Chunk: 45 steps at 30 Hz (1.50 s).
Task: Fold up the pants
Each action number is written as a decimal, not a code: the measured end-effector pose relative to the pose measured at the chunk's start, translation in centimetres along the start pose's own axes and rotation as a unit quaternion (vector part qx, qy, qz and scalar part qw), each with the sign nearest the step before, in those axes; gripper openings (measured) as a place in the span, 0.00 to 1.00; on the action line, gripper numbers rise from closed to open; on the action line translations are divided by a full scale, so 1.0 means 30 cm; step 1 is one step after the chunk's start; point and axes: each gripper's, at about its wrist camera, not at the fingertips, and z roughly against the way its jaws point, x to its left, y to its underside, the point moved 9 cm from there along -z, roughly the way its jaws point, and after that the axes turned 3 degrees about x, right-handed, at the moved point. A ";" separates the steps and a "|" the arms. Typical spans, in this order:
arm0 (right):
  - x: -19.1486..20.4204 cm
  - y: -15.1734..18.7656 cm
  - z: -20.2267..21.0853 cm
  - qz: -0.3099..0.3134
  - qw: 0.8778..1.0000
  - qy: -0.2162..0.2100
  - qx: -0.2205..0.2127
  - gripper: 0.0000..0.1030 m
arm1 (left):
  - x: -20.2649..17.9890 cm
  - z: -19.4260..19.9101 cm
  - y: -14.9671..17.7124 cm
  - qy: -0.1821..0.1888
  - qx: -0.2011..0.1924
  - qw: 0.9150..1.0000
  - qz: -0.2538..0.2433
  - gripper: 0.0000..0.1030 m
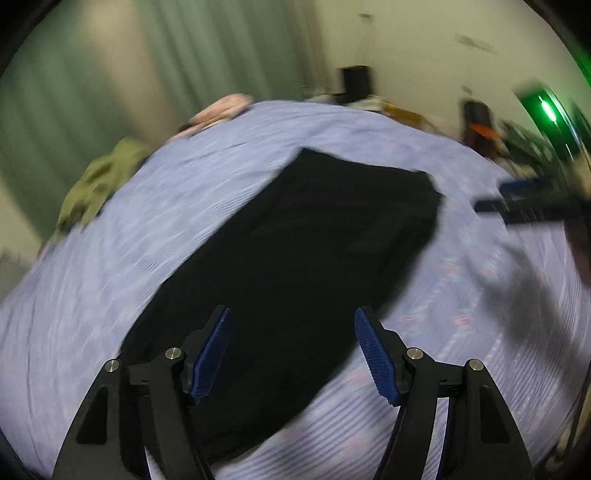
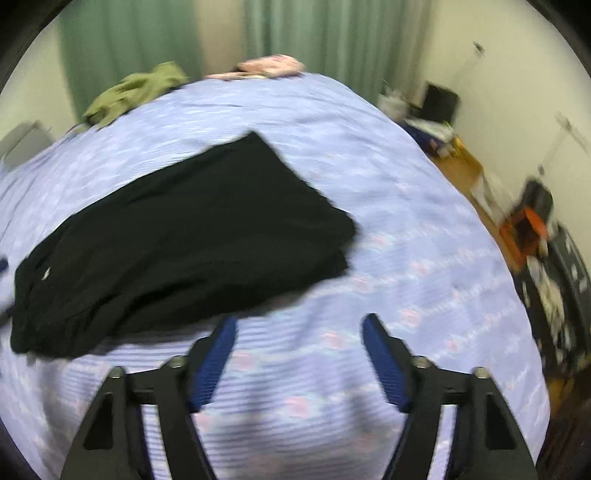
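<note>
Black pants (image 1: pixel 303 240) lie folded into a long flat shape on the lilac striped bedsheet (image 1: pixel 92 266). My left gripper (image 1: pixel 291 314) hovers over the near end of the pants, its jaws open and its blue pads holding nothing. In the right wrist view the pants (image 2: pixel 184 229) stretch from the left edge toward the middle. My right gripper (image 2: pixel 300 319) hangs open over bare bedsheet (image 2: pixel 424 240), just below and right of the pants' near edge, and touches nothing. That right gripper also shows blurred at the right edge of the left wrist view (image 1: pixel 517 205).
A crumpled olive-green garment (image 2: pixel 136 92) and a pink cloth (image 2: pixel 273 66) lie at the bed's far edge, before green curtains (image 2: pixel 332 33). Right of the bed are wooden floor, boxes and an orange-and-black object (image 2: pixel 532 221) near the wall.
</note>
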 end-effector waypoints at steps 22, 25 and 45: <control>-0.102 0.172 -0.061 -0.080 0.993 -0.077 0.026 0.43 | -0.188 -0.382 -0.278 0.146 0.050 0.988 0.021 0.04; -0.053 0.105 -0.061 -0.077 0.989 -0.127 0.010 0.43 | -0.077 -0.428 -0.289 0.195 0.064 0.973 0.104 0.04; 0.489 -0.141 -0.343 0.118 0.936 -0.322 0.082 0.42 | 0.007 -0.482 -0.202 0.255 0.080 0.956 0.117 0.04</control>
